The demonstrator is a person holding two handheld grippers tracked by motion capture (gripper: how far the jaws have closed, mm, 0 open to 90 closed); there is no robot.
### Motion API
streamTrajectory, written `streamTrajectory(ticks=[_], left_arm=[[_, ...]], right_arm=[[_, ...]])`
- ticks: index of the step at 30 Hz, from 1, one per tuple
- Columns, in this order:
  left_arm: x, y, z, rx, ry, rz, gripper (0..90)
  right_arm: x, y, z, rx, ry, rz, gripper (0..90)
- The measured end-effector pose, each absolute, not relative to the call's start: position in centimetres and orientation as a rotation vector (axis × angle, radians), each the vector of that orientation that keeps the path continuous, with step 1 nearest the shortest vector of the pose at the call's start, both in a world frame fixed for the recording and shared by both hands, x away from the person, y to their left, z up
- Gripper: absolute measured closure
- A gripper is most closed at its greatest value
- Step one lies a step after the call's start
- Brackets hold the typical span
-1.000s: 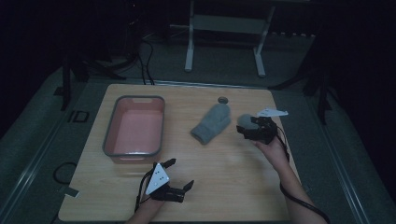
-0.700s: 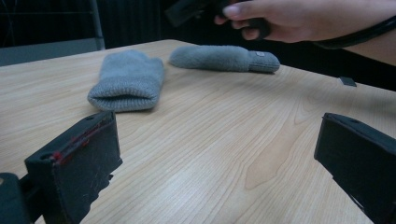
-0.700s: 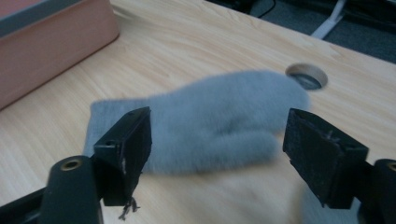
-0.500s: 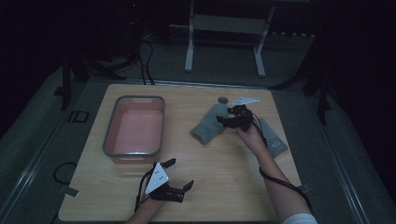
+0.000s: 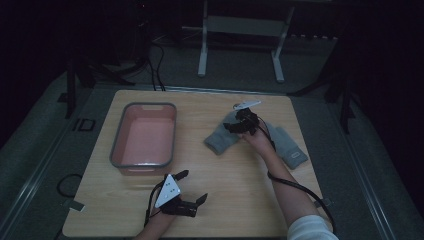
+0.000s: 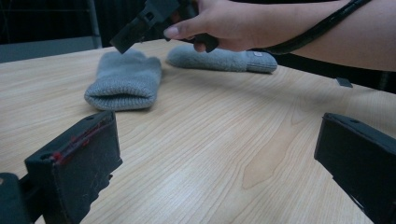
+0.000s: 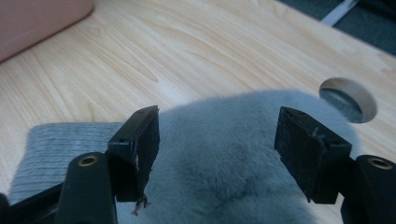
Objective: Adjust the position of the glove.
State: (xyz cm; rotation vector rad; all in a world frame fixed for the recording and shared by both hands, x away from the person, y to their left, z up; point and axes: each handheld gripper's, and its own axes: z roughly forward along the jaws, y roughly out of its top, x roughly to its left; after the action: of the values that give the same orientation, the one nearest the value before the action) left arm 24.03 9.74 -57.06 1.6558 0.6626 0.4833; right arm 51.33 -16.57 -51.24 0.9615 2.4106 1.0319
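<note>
Since 0.5 s ago the right gripper (image 5: 239, 125) has come over the nearer grey mitten (image 5: 223, 135), which lies directly beneath and between its spread jaws, long axis running cuff-to-tip toward the pink tub (image 5: 117, 150). Left gripper (image 5: 186, 189), jaws spread, waits well apart; 2nd mitten (image 5: 290, 148) lies behind.

Legible text: none | grey mitten (image 6: 219, 59) at table's 3 o'clock: small cuff tag, print too small to read | floor marking at 9 o'clock: blurred, unreadable
</note>
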Motion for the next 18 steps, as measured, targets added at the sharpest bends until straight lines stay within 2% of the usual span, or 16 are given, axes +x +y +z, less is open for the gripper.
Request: streamTrajectory(ticks=[5, 13, 15, 18], left_arm=[[24.0, 9.8, -57.1, 1.655, 0.666, 0.481, 0.6], [24.0, 9.8, -57.1, 1.655, 0.666, 0.482, 0.6], [24.0, 9.8, -57.1, 1.655, 0.669, 0.482, 0.6], [24.0, 9.8, -57.1, 1.655, 0.67, 0.483, 0.6]], right_arm=[[51.9, -16.0, -52.6, 0.966, 2.441, 0.984, 31.2], [52.1, -15.7, -54.2, 0.934, 2.486, 0.918, 41.9], [52.0, -15.7, -54.3, 0.927, 2.485, 0.919, 47.6], [52.1, -15.8, -54.3, 0.942, 2.474, 0.924, 63.1]])
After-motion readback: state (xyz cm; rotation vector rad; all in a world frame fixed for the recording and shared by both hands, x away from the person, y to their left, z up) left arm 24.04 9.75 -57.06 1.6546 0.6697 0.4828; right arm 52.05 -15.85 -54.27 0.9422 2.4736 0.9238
